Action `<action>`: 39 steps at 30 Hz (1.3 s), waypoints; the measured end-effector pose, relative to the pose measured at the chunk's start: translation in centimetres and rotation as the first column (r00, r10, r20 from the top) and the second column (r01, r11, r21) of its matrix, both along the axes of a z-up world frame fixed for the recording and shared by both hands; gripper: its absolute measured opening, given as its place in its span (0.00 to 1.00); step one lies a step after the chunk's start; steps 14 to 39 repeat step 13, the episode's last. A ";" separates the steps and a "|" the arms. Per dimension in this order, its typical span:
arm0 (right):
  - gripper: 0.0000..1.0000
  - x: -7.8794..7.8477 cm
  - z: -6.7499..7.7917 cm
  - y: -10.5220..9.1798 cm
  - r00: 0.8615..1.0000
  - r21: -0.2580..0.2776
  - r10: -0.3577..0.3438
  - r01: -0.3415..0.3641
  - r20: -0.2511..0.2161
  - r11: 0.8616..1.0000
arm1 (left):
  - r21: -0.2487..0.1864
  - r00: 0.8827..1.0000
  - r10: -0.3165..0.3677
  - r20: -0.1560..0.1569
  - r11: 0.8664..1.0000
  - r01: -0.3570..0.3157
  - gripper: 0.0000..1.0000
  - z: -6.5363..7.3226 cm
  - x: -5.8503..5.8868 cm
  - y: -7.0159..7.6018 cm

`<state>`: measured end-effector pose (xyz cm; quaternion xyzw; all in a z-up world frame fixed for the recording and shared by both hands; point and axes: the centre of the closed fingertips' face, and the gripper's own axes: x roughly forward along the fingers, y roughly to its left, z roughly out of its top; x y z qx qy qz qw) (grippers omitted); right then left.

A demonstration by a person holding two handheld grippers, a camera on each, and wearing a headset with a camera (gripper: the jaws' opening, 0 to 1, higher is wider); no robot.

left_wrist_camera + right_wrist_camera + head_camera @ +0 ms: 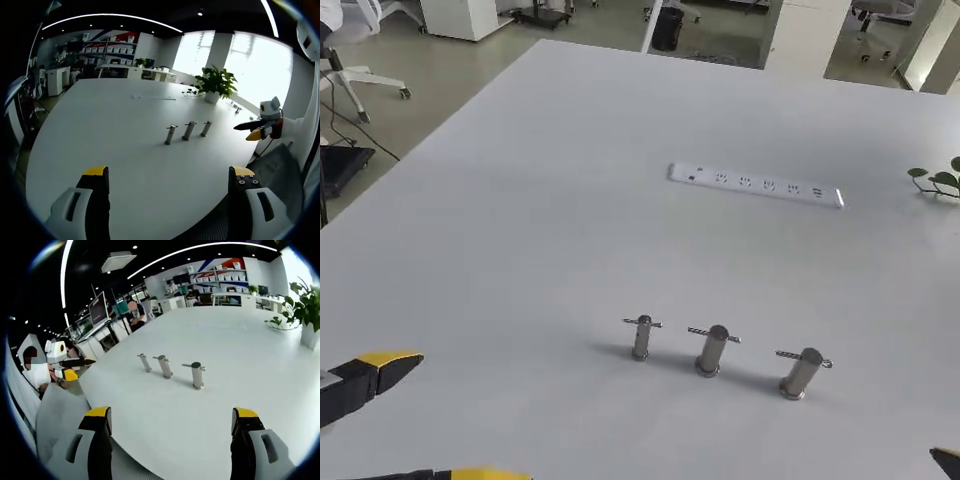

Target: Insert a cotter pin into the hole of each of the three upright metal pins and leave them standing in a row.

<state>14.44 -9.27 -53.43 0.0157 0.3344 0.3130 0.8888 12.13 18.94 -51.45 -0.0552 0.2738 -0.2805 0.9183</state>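
1. My left gripper [168,173] hangs over the near left edge of the white table [520,200]. Its jaws are wide apart and empty, well back from the work.
2. The left metal pin [641,342] stands upright, with the left cotter pin [642,323] lying crosswise through its head.
3. The middle metal pin [709,355] is upright too, near its neighbours and touching neither. The middle cotter pin [713,335] sits through its hole.
4. The right metal pin [800,376] carries the right cotter pin [804,358]. In the head view it seems to lean a little, but in my right gripper view it looks straight.
5. My right gripper [171,413] is spread open with nothing in it, well short of the row.
6. I judge all three are fitted and in line, so what remains is a check. I keep both sets of jaws away from the protruding cotter ends, since a light knock could topple a pin. If one needs seating, I steady its body with one gripper and push with the other.
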 end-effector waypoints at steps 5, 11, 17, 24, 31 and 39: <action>0.98 -0.3 -0.1 -0.5 1.000 -0.007 -0.026 0.026 -0.003 1.000 | 0.017 1.000 -0.017 -0.018 1.000 0.017 0.99 -0.4 -0.1 -0.1; 0.98 -0.6 -0.2 0.2 1.000 -0.015 -0.029 0.029 0.003 0.999 | 0.031 0.999 -0.049 -0.002 0.998 0.050 0.99 -0.2 -0.4 -0.5; 0.98 -0.6 -0.2 0.6 1.000 -0.016 -0.022 0.022 0.000 1.000 | 0.030 0.998 -0.062 -0.018 0.998 0.062 0.99 -0.3 -0.6 -0.6; 0.98 -0.6 -0.2 0.6 1.000 -0.016 -0.022 0.022 0.000 1.000 | 0.030 0.998 -0.062 -0.018 0.998 0.062 0.99 -0.3 -0.6 -0.6; 0.98 -0.6 -0.2 0.6 1.000 -0.016 -0.022 0.022 0.000 1.000 | 0.030 0.998 -0.062 -0.018 0.998 0.062 0.99 -0.3 -0.6 -0.6; 0.98 -0.6 -0.2 0.6 1.000 -0.016 -0.022 0.022 0.000 1.000 | 0.030 0.998 -0.062 -0.018 0.998 0.062 0.99 -0.3 -0.6 -0.6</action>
